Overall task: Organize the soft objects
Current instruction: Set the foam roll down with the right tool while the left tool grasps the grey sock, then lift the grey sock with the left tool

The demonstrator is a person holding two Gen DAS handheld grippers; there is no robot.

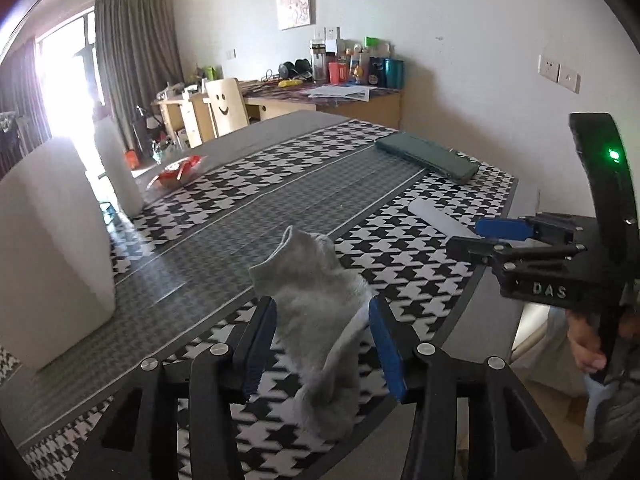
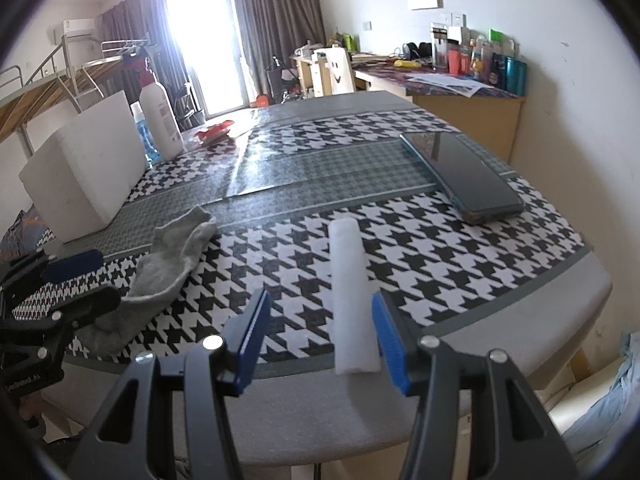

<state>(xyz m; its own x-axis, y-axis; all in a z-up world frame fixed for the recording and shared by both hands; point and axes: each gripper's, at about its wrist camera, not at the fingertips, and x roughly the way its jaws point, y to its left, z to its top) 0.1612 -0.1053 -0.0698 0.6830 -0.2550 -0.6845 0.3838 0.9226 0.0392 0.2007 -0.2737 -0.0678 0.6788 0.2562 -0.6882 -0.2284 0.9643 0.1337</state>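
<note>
A grey sock (image 1: 316, 308) lies crumpled on the houndstooth tablecloth (image 1: 400, 248) near the front edge. My left gripper (image 1: 323, 340) is open, its blue pads on either side of the sock. The sock also shows in the right wrist view (image 2: 168, 264). A white foam roll (image 2: 352, 292) lies lengthwise near the table's front edge. My right gripper (image 2: 320, 340) is open, the roll's near end between its pads, closer to the right pad. The roll also shows in the left wrist view (image 1: 440, 216), with the right gripper (image 1: 500, 236) at it.
A large white foam block (image 2: 84, 168) stands at the left with a white bottle (image 2: 160, 120) and a blue bottle behind it. A dark flat case (image 2: 464, 172) lies at the right. A red packet (image 2: 214, 130) lies farther back. A cluttered desk (image 2: 460, 92) stands beyond.
</note>
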